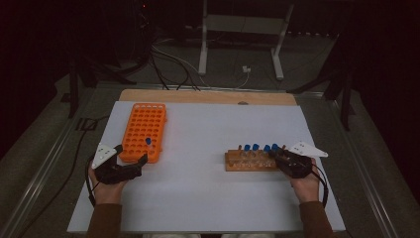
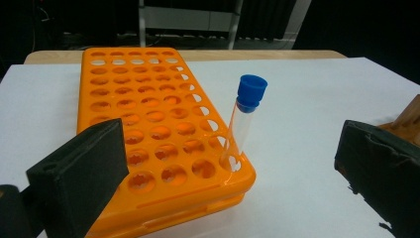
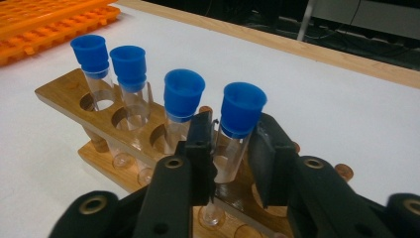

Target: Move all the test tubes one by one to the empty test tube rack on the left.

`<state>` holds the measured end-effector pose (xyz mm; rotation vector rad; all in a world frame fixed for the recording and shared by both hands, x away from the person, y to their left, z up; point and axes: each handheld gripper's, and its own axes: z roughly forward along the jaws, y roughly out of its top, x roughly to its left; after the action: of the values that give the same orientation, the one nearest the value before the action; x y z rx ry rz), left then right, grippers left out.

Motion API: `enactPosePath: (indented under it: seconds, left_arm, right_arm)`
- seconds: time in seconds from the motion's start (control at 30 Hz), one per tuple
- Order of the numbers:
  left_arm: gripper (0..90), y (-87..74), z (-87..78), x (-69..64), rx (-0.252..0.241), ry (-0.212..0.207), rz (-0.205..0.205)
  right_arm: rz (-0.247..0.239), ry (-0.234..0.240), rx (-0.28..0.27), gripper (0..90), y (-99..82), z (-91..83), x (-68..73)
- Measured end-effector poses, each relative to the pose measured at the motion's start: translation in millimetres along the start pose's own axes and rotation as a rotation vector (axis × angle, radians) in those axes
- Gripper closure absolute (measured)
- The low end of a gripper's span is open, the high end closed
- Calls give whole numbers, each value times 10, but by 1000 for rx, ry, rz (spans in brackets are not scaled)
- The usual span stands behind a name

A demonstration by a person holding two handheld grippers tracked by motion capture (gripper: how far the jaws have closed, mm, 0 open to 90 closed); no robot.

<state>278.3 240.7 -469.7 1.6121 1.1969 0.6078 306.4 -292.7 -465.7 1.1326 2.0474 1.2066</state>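
Tube point(image 3: 233, 134) sits between the pads of our right gripper point(image 3: 230, 153), just under its blue cap. The jaws are closed on the clear glass, one pad pressing each side, while the tube stands upright in the wooden rack point(image 3: 64, 94). It occupies the hole nearest the gripper in the right gripper view, and three more capped tubes point(image 3: 130, 82) line up in the same row farther along. In the high view our right gripper point(image 1: 278, 154) meets the right end of the rack point(image 1: 233, 162), which lies on the white table point(image 1: 208, 198) at its right side.

The held tube is a slim, clear cylinder with a flared blue cap that is wider than the glass. We cannot tell whether it holds anything.

Our left gripper point(image 1: 132, 159) rests at the near end of the orange rack point(image 1: 143, 129), on the left side of the table. Its jaws stand wide apart with nothing held between them. In the left gripper view one pad overlaps the near left corner of the orange rack point(image 2: 148, 129); whether it touches the plastic we cannot tell. The other pad hangs over bare table well to the right. One blue-capped tube point(image 2: 242, 124) stands slightly tilted in a corner hole of that rack, apart from both pads.
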Motion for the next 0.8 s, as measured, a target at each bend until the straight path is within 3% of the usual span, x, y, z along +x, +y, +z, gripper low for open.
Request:
enactPosePath:
  seconds: [0.4,0.63,0.8]
  left_arm:
    - [8,0,-21,4,-7,5,-6]
    - [7,8,-15,-41,2,-2,32]
    - [7,9,-24,-48,-1,0,33]
  right_arm:
    - [-1,6,-12,771,11,-17,22]
    - [48,30,-52,771,46,-94,-28]
    - [38,28,-70,771,108,-156,-13]
